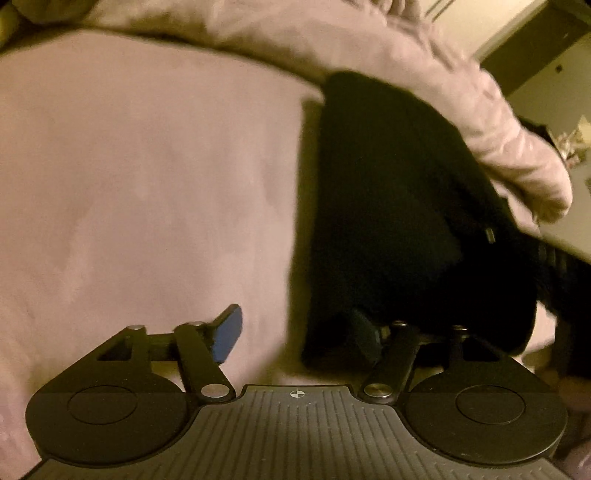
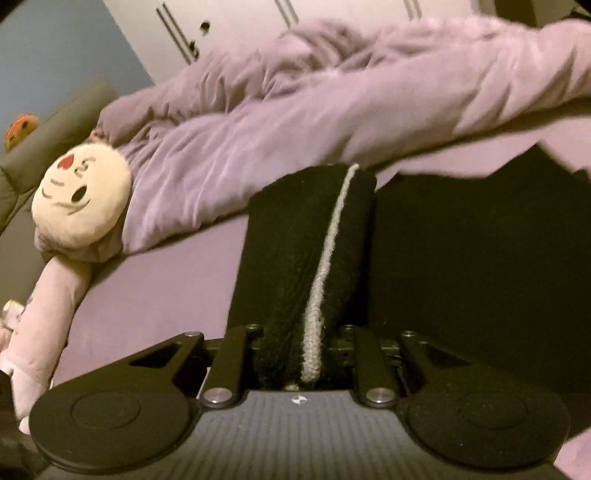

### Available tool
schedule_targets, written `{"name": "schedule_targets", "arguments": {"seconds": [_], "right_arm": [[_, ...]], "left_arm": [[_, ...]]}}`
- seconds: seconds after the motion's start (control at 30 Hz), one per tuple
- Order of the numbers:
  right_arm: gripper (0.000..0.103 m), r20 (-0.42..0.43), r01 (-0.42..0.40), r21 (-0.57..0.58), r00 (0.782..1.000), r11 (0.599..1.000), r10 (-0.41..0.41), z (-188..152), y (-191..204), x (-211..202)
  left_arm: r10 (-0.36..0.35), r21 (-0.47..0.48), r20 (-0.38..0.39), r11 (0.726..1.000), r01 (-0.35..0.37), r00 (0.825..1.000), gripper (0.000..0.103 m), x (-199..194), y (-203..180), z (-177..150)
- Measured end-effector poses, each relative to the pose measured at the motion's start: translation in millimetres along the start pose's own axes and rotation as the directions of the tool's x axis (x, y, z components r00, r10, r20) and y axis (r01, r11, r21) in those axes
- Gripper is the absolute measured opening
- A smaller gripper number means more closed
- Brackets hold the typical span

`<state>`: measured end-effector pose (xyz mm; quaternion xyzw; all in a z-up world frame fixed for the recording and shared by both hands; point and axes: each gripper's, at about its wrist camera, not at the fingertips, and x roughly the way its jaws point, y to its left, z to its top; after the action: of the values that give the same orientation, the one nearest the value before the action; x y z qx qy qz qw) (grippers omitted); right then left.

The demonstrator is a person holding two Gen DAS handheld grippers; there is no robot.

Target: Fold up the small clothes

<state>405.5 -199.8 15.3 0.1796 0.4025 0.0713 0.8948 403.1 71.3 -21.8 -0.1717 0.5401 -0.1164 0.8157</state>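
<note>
A black garment [image 1: 399, 206] lies on the pink bed sheet [image 1: 147, 184], to the right in the left wrist view. My left gripper [image 1: 295, 332] is open; its blue-padded left finger [image 1: 229, 332] shows over the sheet, and its right finger sits at the garment's near edge, partly hidden by the cloth. In the right wrist view, my right gripper [image 2: 303, 354] is shut on a fold of the black garment with a grey knitted stripe [image 2: 321, 280], which rises between the fingers. More black cloth [image 2: 480, 258] spreads to the right.
A crumpled pink duvet [image 2: 332, 110] lies along the far side of the bed. A round cream plush face pillow [image 2: 81, 199] and a pink plush toy [image 2: 44, 314] sit at the left. White wardrobe doors [image 2: 240, 22] stand behind.
</note>
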Motion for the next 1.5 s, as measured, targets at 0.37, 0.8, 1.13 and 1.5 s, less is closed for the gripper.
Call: {"name": "schedule_targets", "arguments": {"seconds": [0.37, 0.8, 1.13, 1.5], "right_arm": [[0.032, -0.090, 0.121, 0.065, 0.989, 0.991, -0.115, -26.6, -57.6, 17.7], [0.068, -0.093, -0.012, 0.168, 0.995, 0.986, 0.029, -13.4, -93.7, 21.9], [0.034, -0.116, -0.112, 0.150, 0.985, 0.982, 0.130, 3.2, -86.5, 39.0], [0.022, -0.087, -0.092, 0.113, 0.991, 0.989, 0.102, 20.4, -67.5, 50.9]], "left_arm": [[0.014, 0.027, -0.098, 1.000, -0.011, 0.995, 0.073, 66.6, -21.2, 5.1], [0.047, 0.008, -0.075, 0.999, -0.047, 0.996, 0.073, 66.2, -21.6, 3.7], [0.038, -0.018, -0.080, 0.999, -0.039, 0.996, 0.073, 65.3, -17.6, 4.5], [0.048, -0.058, -0.053, 0.997, -0.051, 0.997, 0.076, 41.2, -19.9, 8.4]]}}
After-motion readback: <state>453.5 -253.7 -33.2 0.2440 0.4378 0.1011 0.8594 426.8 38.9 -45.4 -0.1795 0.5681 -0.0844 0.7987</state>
